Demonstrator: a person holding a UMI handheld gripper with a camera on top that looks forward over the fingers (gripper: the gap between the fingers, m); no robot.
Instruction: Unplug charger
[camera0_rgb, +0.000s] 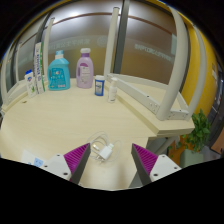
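Observation:
A small white charger (104, 151) with a loop of thin white cable (98, 143) lies flat on the pale wooden table (60, 125). It rests between my fingertips, a little nearer the left one, with a gap on each side. My gripper (110, 160) is open and low over the table, and its magenta pads (77, 155) touch nothing. A long white power strip (150, 103) lies on the raised ledge beyond to the right. The charger is not plugged into it.
At the back of the table stand a blue bottle (59, 72), a pink-capped bottle (85, 68), a small blue-labelled jar (99, 86) and a small white item (112, 92). Upright tubes (38, 70) stand at the back left. A green plant (200, 130) is past the table's right edge.

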